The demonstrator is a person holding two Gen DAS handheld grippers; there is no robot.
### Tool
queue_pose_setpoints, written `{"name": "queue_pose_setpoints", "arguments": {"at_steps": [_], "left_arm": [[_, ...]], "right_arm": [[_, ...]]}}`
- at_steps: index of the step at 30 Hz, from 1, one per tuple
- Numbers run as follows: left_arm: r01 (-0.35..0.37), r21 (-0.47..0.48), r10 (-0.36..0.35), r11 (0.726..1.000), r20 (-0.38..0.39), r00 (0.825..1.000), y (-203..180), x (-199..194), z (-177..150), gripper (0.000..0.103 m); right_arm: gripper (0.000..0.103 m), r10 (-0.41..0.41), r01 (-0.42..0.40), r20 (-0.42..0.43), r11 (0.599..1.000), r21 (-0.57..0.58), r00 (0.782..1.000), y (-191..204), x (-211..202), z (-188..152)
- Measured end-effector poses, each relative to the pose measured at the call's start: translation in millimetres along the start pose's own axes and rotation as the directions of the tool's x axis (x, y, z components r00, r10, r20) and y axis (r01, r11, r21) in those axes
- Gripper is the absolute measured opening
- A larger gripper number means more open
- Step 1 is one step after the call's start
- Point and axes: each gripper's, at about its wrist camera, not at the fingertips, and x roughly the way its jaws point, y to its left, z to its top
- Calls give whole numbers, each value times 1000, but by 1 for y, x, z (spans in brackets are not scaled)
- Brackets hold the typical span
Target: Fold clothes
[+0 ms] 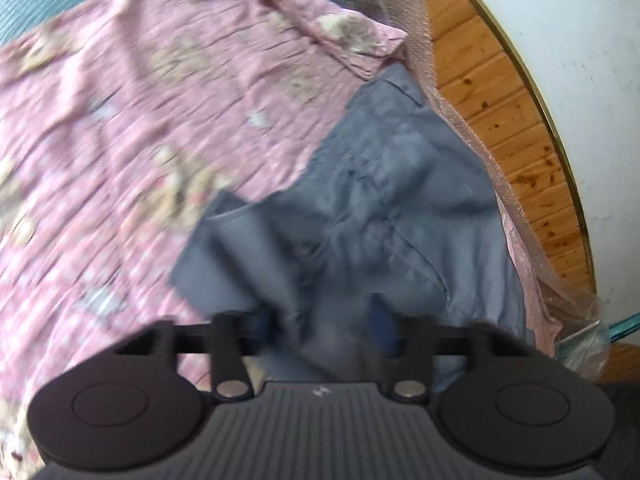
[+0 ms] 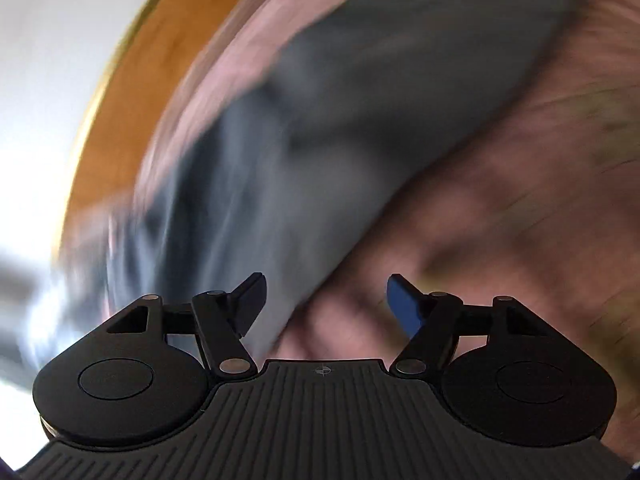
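Observation:
A grey-blue garment [image 1: 360, 200] lies crumpled on a pink patterned sheet [image 1: 140, 100]. In the left wrist view my left gripper [image 1: 324, 326] has its fingers spread, with a bunch of the grey cloth filling the gap between them; the fingertips are mostly hidden by the cloth. In the right wrist view, which is heavily blurred, the same grey garment [image 2: 320, 120] stretches ahead over the pink sheet [image 2: 500, 200]. My right gripper [image 2: 324, 300] is open, its blue pads [image 2: 404, 308] wide apart, with the garment's near edge just past them.
A strip of wooden floor [image 1: 500, 120] and a white wall [image 1: 580, 60] run along the right of the bed. A clear plastic sheet [image 1: 576, 304] hangs at the bed's edge. Wood [image 2: 132, 120] and white wall [image 2: 48, 80] show left.

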Motion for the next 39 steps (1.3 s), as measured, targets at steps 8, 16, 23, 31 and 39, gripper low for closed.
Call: {"name": "queue_pose_setpoints", "arguments": {"at_steps": [8,16,23,31,39], "left_arm": [[-12,56,7,998,88,996,-31,-24,7,3],[-85,10,84,996,52,995,-25,-6,1,3],[-73,-13,73,997,59,996,-24,-8,-3,3],[-100,-42,102,994,72,992,-30,-4,10,3],[-129,-37,132,991,121,984,-43,-15,16,3]], "right_arm": [[2,-27,13,150,996,90,988,-39,7,63],[19,-4,-12,149,995,102,989,-34,13,93],[30,-59,-3,293,978,209,954,-61,-14,107],[38,-140,44,368,966,255,919,-77,-23,169],[0,-167,127,342,983,136,925,-76,-20,221]]}}
